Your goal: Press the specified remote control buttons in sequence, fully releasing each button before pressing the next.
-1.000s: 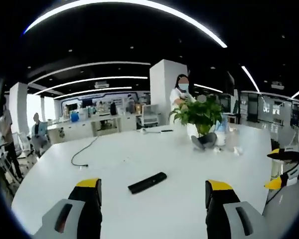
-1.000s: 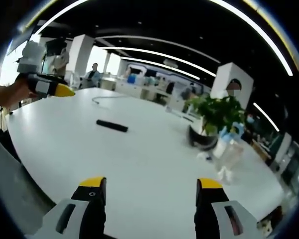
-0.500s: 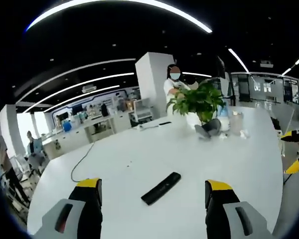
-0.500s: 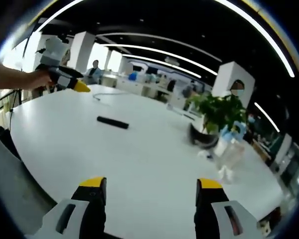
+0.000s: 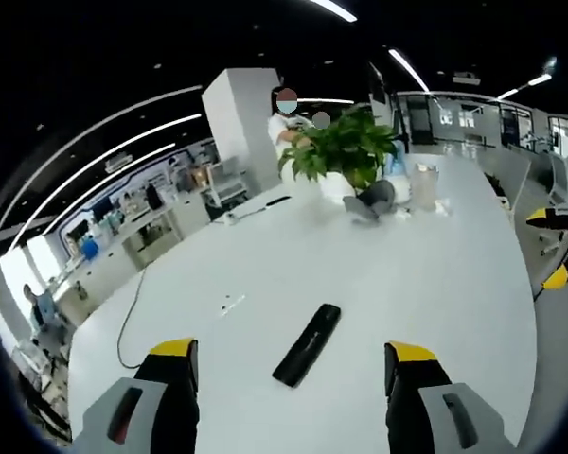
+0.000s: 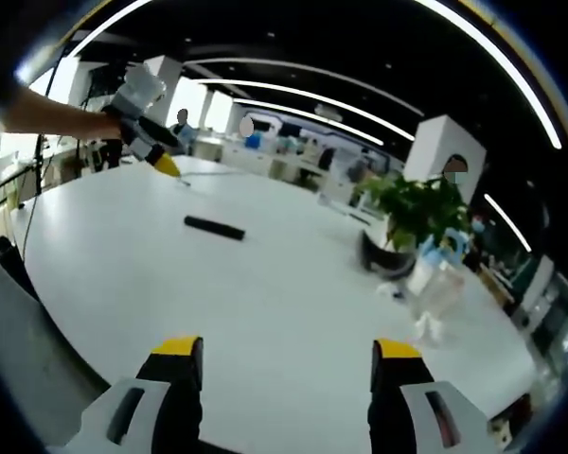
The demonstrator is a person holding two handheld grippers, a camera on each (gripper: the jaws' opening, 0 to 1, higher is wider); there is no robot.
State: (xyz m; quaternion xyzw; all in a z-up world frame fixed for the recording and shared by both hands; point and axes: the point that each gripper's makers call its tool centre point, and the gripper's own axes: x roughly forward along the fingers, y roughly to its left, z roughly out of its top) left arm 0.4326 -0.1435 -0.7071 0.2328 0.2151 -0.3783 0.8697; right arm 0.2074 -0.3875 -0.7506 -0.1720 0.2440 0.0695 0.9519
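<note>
In the left gripper view, the left gripper (image 5: pixel 291 364) had its two yellow-tipped jaws spread wide apart with nothing between them. The black remote control (image 5: pixel 308 343) lay flat on the white table (image 5: pixel 388 274), just ahead of the gap between the jaws and slightly toward the left one, its long axis running from 7 o'clock to 1 o'clock. No jaw touched it. A potted plant (image 5: pixel 346 151) stood far across the table at 12 o'clock, with a clear bottle (image 5: pixel 423 186) just beside it toward 1 o'clock. A black cable (image 5: pixel 126 317) trailed over the table at 9 o'clock. The yellow tips of the right gripper (image 5: pixel 556 248) showed at the 3 o'clock edge.

In the right gripper view, the right gripper (image 6: pixel 279 364) was likewise wide open and held nothing, low over the near table edge. The remote control (image 6: pixel 214 227) lay well apart from it at 11 o'clock. The left gripper (image 6: pixel 150 151), held in a person's hand (image 6: pixel 109 121), hung above the table at 10 o'clock, its tip pointing down; how far its jaws stood apart could not be told there.
</note>
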